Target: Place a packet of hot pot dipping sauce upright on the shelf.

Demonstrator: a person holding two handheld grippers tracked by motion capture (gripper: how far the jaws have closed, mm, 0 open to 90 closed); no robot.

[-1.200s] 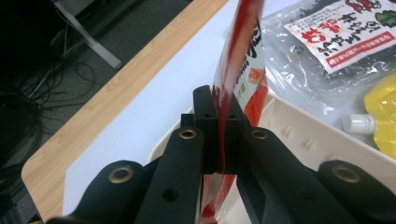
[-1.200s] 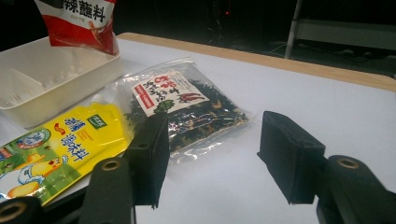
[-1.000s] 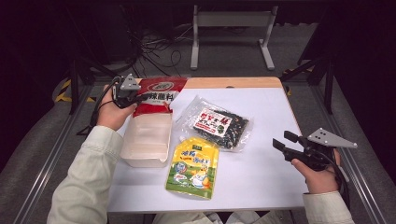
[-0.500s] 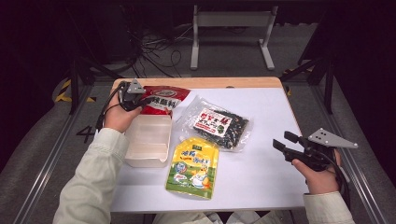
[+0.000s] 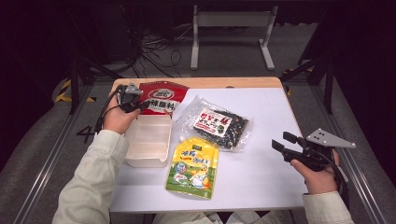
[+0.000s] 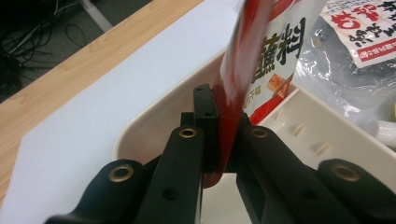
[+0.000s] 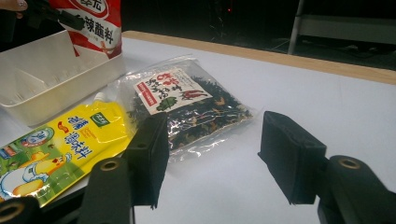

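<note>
My left gripper (image 5: 140, 104) sits at ten o'clock on the table, jaws pinched tight on the edge of the red sauce packet (image 5: 161, 97): glossy plastic film, flat, printed with white and black characters. In the left gripper view the packet (image 6: 261, 56) rises out of the jaws, its upper part blurred and cut off by the frame's top edge. It hangs over the far end of the white plastic tray (image 5: 148, 140), a shallow rectangle with rounded corners and a matte finish; I cannot tell whether the packet's lower edge touches the tray. My right gripper (image 5: 279, 142) rests at four o'clock, jaws standing apart with nothing between them. At centre lies a clear crinkled bag of dark dried bits (image 5: 217, 123) with a white-and-red label. At six o'clock lies a yellow spouted pouch (image 5: 194, 165), smooth and shiny, its white cap just beside the tray. The tabletop (image 5: 261, 177) is smooth white with a wooden strip along the far edge.
</note>
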